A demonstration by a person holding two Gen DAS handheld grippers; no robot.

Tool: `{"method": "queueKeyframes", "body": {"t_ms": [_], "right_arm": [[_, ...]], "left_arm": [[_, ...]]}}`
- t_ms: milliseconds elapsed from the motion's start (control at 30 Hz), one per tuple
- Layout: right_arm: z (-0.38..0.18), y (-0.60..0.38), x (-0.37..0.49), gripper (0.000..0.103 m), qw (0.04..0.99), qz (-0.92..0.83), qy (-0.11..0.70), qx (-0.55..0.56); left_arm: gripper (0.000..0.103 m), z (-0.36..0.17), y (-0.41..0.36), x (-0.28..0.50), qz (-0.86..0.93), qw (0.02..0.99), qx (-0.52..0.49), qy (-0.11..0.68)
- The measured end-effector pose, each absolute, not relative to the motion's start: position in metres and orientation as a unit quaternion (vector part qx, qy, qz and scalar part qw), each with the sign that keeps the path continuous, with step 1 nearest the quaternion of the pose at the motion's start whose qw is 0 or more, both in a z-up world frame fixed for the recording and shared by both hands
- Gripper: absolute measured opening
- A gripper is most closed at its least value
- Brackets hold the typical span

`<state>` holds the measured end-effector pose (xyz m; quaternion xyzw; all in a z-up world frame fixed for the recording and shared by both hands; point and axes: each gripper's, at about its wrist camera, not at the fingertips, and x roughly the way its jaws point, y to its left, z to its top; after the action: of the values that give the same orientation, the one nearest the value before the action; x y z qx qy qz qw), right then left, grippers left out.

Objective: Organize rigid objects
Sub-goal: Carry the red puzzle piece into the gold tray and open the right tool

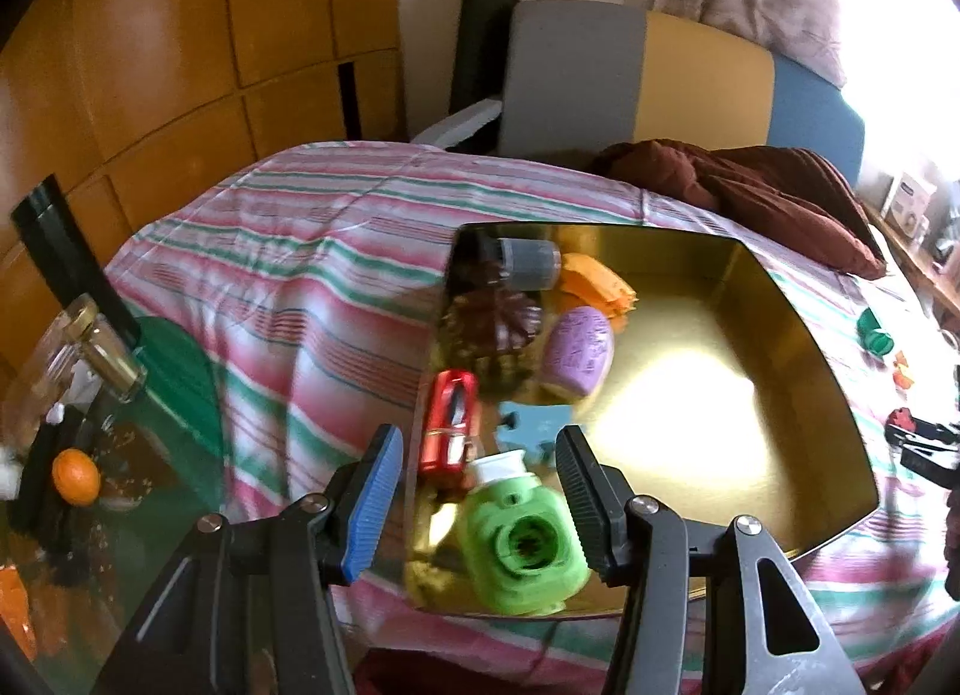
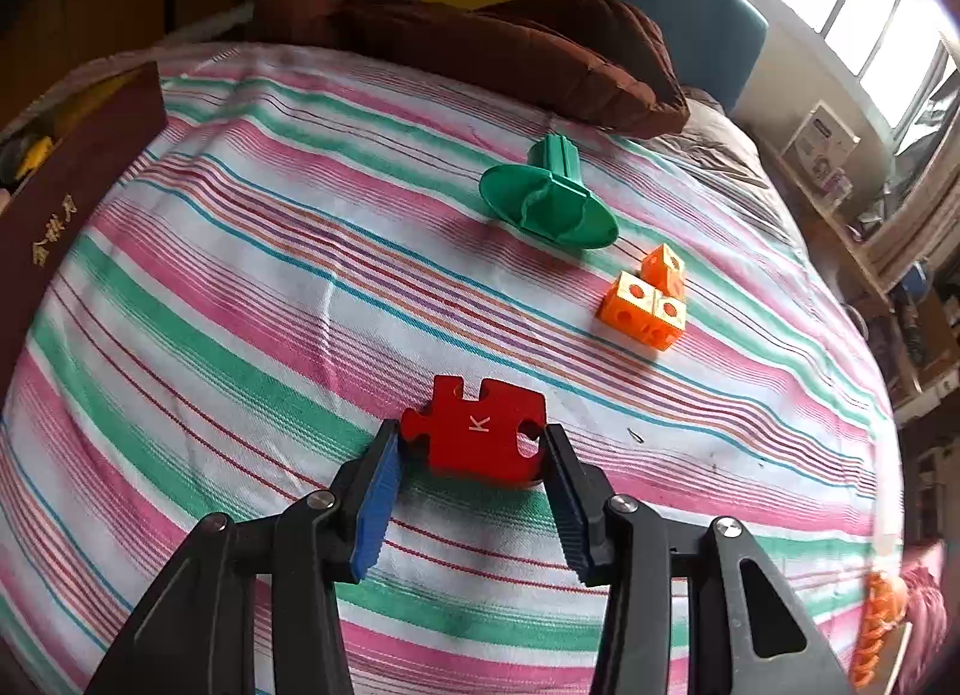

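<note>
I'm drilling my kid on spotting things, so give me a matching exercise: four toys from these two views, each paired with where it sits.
Things:
1. red puzzle piece
2. orange cubes
3. purple oval toy
4. green toy camera

Places:
A. inside the gold tray, middle of its left side
B. between the right gripper's jaws
C. loose on the striped bedspread
D. tray's near corner

Pairs: 1-B, 2-C, 3-A, 4-D
</note>
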<state>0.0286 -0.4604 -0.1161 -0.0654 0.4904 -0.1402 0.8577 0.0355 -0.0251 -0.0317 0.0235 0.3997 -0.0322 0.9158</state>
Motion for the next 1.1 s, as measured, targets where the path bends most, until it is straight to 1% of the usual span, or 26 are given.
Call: {"method": "queueKeyframes", "body": {"t_ms": [200,367,533,667,800,933,1100], "right_arm": [[-0.111,-0.456,0.025,0.046,0.84,-0.169,0.515,-0.018],[-0.104,-0.45,0.017,0.046,0.835,-0.14,0.531,0.032],[-0.076,-0.424,0.009,0.046,0.861,-0.112,0.494,0.055],[-0.041,-0.373,0.012,0.046,0.893,-0.039,0.447,0.034],[-0.022,-0.315,0.02,0.046,0.904,0.037,0.426,0.006],[-0.019,-0.255,0.038,0.046,0.896,0.105,0.432,-0.01],[-0.039,-0.189,0.061,0.046,0.865,0.167,0.47,-0.049]], "left_arm": [[0.054,-0.038,0.002,0.031,-0.019,0.915,0.008,0.403],[0.054,-0.041,0.017,0.03,-0.007,0.914,-0.006,0.406],[0.054,-0.04,0.02,0.029,-0.01,0.916,-0.007,0.401],[0.054,-0.039,0.016,0.028,-0.019,0.917,-0.004,0.398],[0.054,-0.037,0.015,0.028,-0.024,0.918,-0.005,0.396],[0.054,-0.037,0.017,0.028,-0.027,0.918,-0.006,0.395],[0.054,-0.035,0.023,0.028,-0.024,0.919,-0.014,0.392]]}}
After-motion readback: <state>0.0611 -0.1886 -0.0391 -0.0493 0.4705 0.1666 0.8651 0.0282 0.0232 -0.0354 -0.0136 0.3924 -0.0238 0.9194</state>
